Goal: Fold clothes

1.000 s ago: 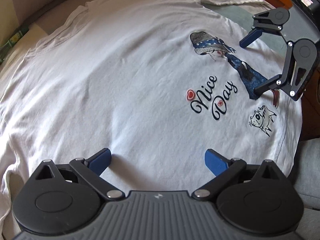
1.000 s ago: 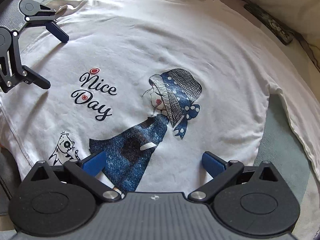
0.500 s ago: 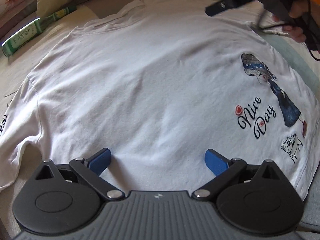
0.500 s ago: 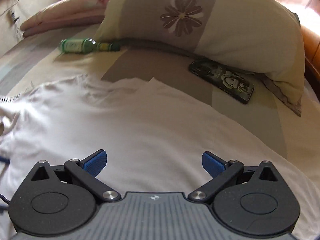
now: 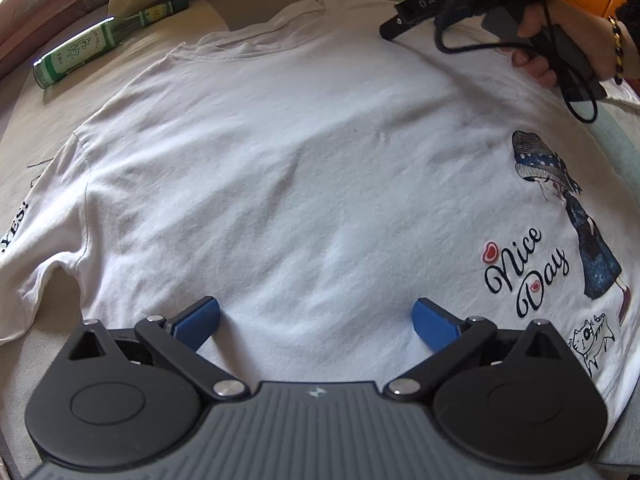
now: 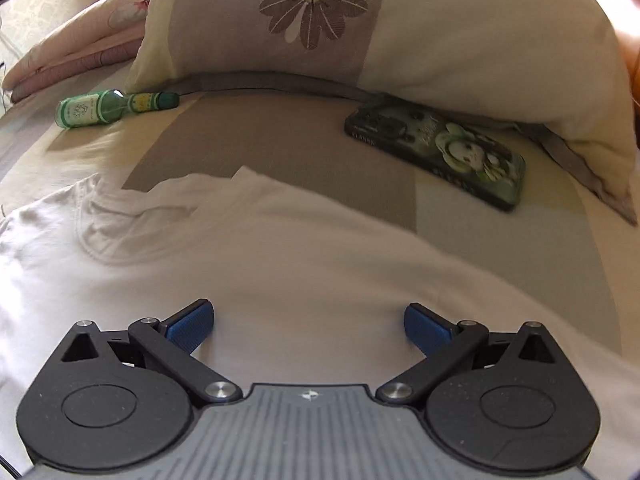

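Your white T-shirt (image 5: 280, 184) lies spread flat, print side up, on the bed (image 6: 304, 136), with its neckline toward the pillow and one short sleeve (image 5: 28, 248), lettered in black, trailing off at the left of the left wrist view. The print (image 5: 560, 240) of a girl in a dotted hat, the words "Nice Day" and a small cat sits near the hem at the right of that view. Your left tongs (image 5: 316, 320) hover over the middle of the shirt, blue pads spread wide with only cloth showing between them. Your right tongs (image 6: 308, 322) are likewise released and holding nothing, poised over the upper part of the shirt just short of the collar (image 6: 120, 216); in the left wrist view your right hand (image 5: 568, 36) grips their handle above the far shoulder of the shirt, a beaded bracelet at the wrist. Beyond the collar a green glass bottle (image 6: 108, 108) lies on its side on the bedspread; whether anything is in it cannot be told. Well apart from it, a phone in a green pictured case (image 6: 440, 152) lies face down, just beside the edge of a large pillow (image 6: 360, 28) with a flower on it. A folded pink quilt (image 6: 76, 52) sits at the far left.
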### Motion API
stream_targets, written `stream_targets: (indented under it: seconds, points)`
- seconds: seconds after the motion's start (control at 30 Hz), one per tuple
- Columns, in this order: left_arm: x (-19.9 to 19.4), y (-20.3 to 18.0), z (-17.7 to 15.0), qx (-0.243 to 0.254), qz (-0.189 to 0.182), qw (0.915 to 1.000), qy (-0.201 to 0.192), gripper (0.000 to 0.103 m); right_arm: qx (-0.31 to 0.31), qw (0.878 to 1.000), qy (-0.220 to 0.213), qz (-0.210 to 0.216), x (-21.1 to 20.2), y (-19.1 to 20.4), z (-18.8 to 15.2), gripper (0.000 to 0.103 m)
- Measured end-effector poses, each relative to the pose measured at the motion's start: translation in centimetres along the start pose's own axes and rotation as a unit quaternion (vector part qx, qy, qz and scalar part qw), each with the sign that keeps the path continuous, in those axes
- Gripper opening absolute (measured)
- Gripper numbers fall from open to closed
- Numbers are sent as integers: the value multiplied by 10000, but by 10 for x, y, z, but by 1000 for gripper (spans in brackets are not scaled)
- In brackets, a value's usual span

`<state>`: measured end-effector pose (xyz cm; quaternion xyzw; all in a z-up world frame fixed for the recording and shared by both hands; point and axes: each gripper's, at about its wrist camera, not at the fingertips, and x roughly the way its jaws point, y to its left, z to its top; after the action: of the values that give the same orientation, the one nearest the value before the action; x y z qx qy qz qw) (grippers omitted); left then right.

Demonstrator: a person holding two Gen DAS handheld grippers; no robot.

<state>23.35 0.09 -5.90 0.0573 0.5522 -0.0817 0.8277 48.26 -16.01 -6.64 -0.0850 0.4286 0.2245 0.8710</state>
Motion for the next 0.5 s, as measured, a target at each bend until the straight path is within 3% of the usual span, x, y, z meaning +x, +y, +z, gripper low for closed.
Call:
stream_targets:
  seconds: [0.2, 0.37, 0.5]
  points:
    - [-9, 2, 19, -197, 155, 9997, 8, 102, -189, 9997, 76, 128, -11, 5, 12, 103]
    - [-5, 15, 43, -200, 495, 9983, -238, 102, -543, 9984, 0, 162, -48, 15, -14, 103]
    - [6, 35, 58, -605, 515, 9958, -456, 102, -548, 9980, 138, 293, -68, 18, -39, 103]
